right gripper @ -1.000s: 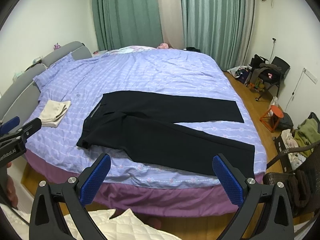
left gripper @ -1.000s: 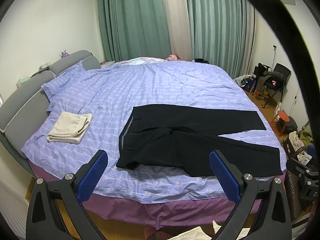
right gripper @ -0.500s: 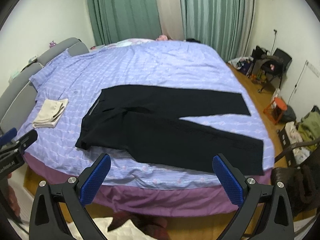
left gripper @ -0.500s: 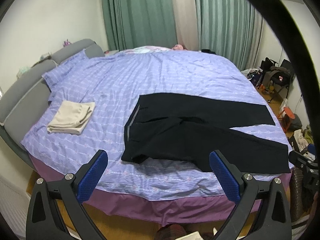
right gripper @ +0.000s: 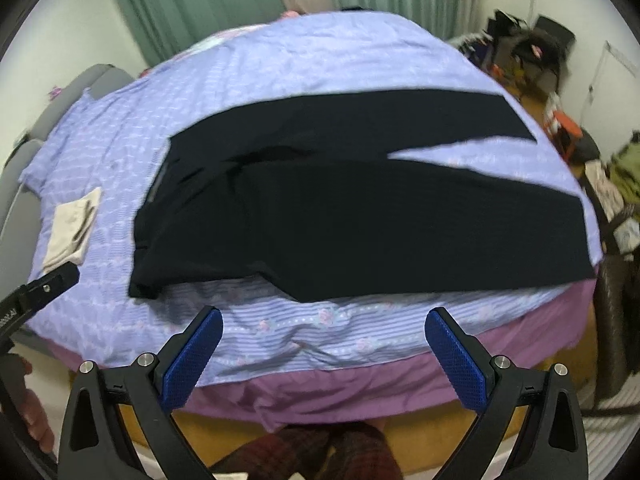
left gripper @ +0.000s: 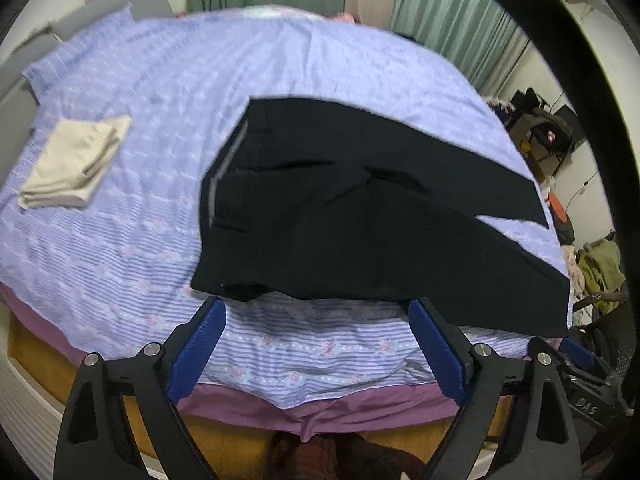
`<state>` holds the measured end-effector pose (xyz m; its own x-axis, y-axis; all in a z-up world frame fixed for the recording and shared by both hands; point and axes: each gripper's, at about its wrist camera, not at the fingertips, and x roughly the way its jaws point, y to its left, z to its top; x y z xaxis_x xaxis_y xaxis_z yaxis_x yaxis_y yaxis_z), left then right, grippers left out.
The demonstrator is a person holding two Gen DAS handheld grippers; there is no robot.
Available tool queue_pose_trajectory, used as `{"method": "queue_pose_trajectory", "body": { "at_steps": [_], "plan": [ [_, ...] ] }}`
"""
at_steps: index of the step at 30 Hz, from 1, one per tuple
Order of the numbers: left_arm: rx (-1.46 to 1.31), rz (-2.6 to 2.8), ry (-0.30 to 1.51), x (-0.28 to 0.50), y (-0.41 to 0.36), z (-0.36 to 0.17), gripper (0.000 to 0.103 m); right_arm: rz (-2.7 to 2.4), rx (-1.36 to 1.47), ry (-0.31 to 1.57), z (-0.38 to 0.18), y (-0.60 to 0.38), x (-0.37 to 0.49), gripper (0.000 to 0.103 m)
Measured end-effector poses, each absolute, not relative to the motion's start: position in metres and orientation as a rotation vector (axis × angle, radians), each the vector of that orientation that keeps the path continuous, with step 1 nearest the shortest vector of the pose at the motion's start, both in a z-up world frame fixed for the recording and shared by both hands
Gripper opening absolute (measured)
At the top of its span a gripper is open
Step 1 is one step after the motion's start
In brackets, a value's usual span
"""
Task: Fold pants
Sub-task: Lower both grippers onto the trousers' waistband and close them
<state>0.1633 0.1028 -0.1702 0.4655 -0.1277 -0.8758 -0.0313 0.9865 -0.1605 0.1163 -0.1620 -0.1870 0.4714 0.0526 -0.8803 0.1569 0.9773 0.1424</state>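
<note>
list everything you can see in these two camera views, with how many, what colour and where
pants: one, black, spread flat near the bed's front edge, legs apart
folded cloth: one, cream, on the bed left of the pants
bedspread: one, lilac, striped, covering the bed
bed skirt: one, purple, below the bedspread
headboard: one, grey, far left
curtains: green, behind the bed
stool: one, orange, on the floor at right
left gripper: black, blue pads, open, nothing between them, jaws just closing slightly
right gripper: black, blue pads, open, empty
</note>
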Motion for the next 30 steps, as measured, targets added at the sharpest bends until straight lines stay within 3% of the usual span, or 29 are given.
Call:
{"method": "queue_pose_trajectory", "body": {
  "at_steps": [10, 21, 25, 30],
  "plan": [
    [-0.389, -0.045, 1.266, 0.212, 0.13, -0.24, 0.087, -0.133, 0.358, 1.21, -0.262, -0.159, 0.162, 0.092],
    [-0.461, -0.004, 1.348, 0.24, 0.131, -0.285, 0.082, -0.14, 0.492, 1.318, -0.326, -0.17, 0.197, 0.081],
    [-0.557, -0.006, 1.363, 0.247, 0.136, -0.297, 0.081, -0.14, 0.588, 1.361, -0.352, -0.182, 0.209, 0.072],
    [-0.64, 0.017, 1.38, 0.259, 0.139, -0.313, 0.072, -0.142, 0.681, 1.4, -0.375, -0.191, 0.222, 0.06]
  ]
}}
